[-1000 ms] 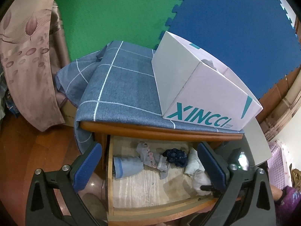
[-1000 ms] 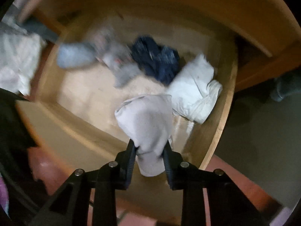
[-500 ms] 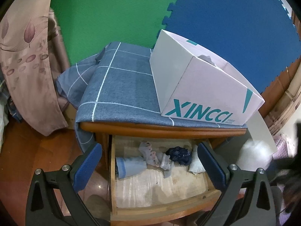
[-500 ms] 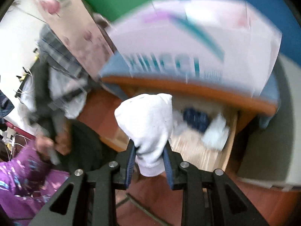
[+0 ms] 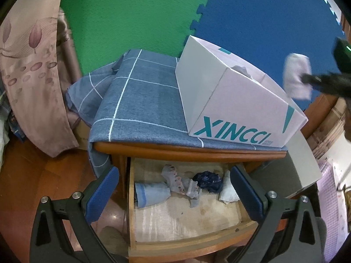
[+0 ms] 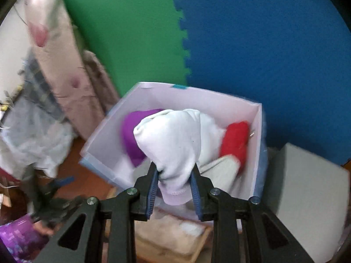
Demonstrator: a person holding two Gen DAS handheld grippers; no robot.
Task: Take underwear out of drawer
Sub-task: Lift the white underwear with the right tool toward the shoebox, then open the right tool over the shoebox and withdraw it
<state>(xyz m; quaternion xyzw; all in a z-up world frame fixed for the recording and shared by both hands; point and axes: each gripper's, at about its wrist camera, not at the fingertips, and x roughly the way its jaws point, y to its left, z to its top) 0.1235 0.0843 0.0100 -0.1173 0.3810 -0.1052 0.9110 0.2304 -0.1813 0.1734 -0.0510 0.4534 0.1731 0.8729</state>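
One word, "XINCCI", marks the box [image 5: 239,111]; right claw [image 6: 174,184] clamps white underwear [image 6: 173,144] above it; left claw [image 5: 175,188] spread apart, drawer [image 5: 186,217] at six o'clock.

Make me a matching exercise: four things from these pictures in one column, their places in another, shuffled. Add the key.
1. white underwear
2. navy bundle
3. XINCCI box
4. left gripper

A. on the blue checked cloth
B. clamped in the right gripper
C. open, empty, in front of the drawer
D. lying in the drawer

Pairs: 1-B, 2-D, 3-A, 4-C
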